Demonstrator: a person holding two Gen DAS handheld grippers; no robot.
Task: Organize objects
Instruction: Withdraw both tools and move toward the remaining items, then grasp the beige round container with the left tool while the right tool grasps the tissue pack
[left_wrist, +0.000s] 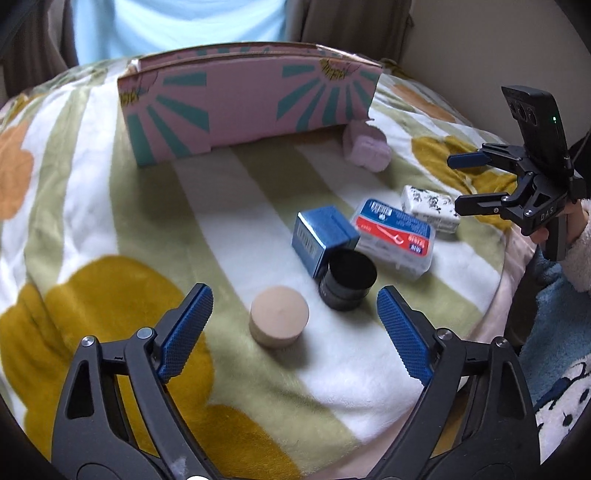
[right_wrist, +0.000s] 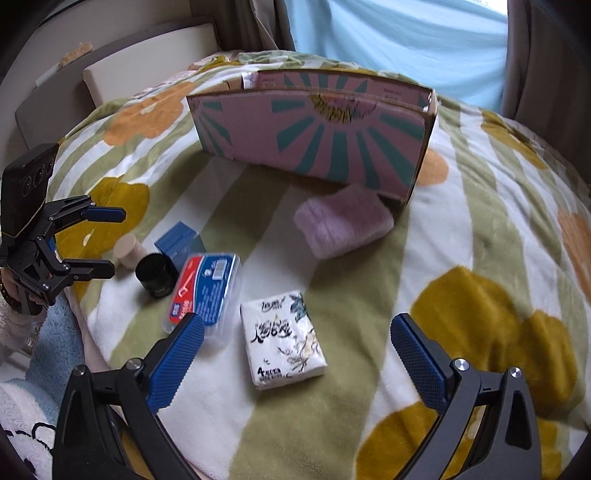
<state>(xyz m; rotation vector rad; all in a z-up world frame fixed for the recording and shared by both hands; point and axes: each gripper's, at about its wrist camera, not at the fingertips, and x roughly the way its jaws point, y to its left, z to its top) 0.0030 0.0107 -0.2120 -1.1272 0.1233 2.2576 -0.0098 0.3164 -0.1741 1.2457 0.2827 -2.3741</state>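
Observation:
On a flowered blanket lie a beige round jar (left_wrist: 279, 316), a black jar (left_wrist: 349, 283), a blue box (left_wrist: 323, 238), a floss-pick case (left_wrist: 397, 236), a white tissue pack (right_wrist: 282, 338) and a folded pink cloth (right_wrist: 343, 219). A pink and teal cardboard box (left_wrist: 247, 103) stands open at the back. My left gripper (left_wrist: 295, 332) is open and empty, just before the beige and black jars. My right gripper (right_wrist: 295, 354) is open and empty, with the tissue pack between its fingers. Each gripper shows in the other's view, the right one (left_wrist: 456, 182) and the left one (right_wrist: 116, 243).
The blanket (right_wrist: 461, 221) covers a rounded soft surface that drops away at the edges. A curtain and light blue window (right_wrist: 406, 37) stand behind the box. A beige cushion (right_wrist: 147, 70) lies at the far left. A blue and white plush fabric (right_wrist: 22, 413) lies beside the blanket's near edge.

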